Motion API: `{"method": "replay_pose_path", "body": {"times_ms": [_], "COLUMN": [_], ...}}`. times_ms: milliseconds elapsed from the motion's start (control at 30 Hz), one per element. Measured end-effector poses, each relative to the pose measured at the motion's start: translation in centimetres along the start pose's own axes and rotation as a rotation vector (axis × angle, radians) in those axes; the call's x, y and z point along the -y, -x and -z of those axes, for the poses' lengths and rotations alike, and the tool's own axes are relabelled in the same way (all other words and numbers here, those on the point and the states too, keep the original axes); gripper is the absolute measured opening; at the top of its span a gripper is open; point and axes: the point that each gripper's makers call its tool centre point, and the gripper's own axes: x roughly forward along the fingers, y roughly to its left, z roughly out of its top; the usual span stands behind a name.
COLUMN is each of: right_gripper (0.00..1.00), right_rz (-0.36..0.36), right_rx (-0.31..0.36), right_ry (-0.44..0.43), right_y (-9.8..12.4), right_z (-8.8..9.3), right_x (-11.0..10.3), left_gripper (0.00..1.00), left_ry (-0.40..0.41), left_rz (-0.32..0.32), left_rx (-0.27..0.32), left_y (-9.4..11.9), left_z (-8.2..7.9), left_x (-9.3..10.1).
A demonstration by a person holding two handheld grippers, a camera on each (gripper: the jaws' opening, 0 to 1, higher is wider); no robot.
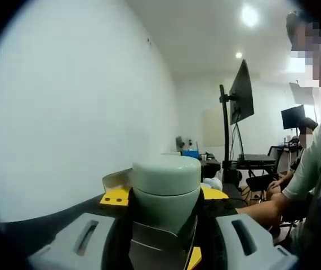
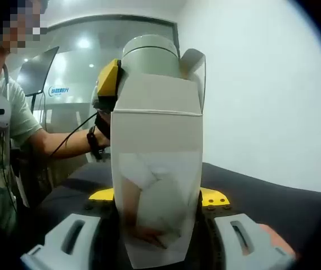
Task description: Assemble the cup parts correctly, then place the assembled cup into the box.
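1. Right gripper view: the box (image 2: pixel 157 180) stands upright at frame centre between your right gripper's (image 2: pixel 157 239) jaws, which appear to pinch its lower sides, though the contact is hard to see.
2. The pale green cup (image 2: pixel 149 53) pokes out of the box's open top, so you have it assembled and mostly inserted; seating it fully and closing the flaps looks like what's left.
3. Left gripper view: your left gripper (image 1: pixel 163 239) has the cup and box between its jaws at lower centre; I cannot tell whether they grip.
4. The dark table (image 2: pixel 273 197) carries a yellow mat (image 2: pixel 214 197); white walls surround you, and a monitor (image 1: pixel 242 93) stands upper right.
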Motion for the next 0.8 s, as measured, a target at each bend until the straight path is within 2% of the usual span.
{"method": "replay_pose_path", "body": {"times_ms": [100,133,400,467,767,800], "right_gripper": [0.51,0.51,0.51,0.51,0.51,0.51], "right_rz": [0.001,0.001,0.004,0.003,0.004,0.005], "right_rx": [0.000,0.000,-0.002,-0.001,-0.003,-0.003], "right_ry": [0.001,0.003,0.002,0.004,0.004,0.002], "right_y": [0.0,0.0,0.0,0.0,0.0,0.0], "right_z": [0.0,0.0,0.0,-0.1,0.0,0.0], "right_x": [0.0,-0.1,-0.2,-0.3,-0.1,-0.1], "left_gripper": [0.39,0.38,0.38,0.38,0.37,0.28], "left_ry": [0.040,-0.014,-0.007,-0.010,-0.016,0.000], "left_rz": [0.002,0.001,0.008,0.005,0.005,-0.018], "left_rx": [0.019,0.002,-0.001,-0.022,-0.028,0.031], "left_y": [0.3,0.4,0.1,0.3,0.8,0.8], "left_z": [-0.2,0.0,0.0,0.0,0.0,-0.9], "left_x": [-0.1,-0.2,0.1,0.2,0.2,0.0]}}
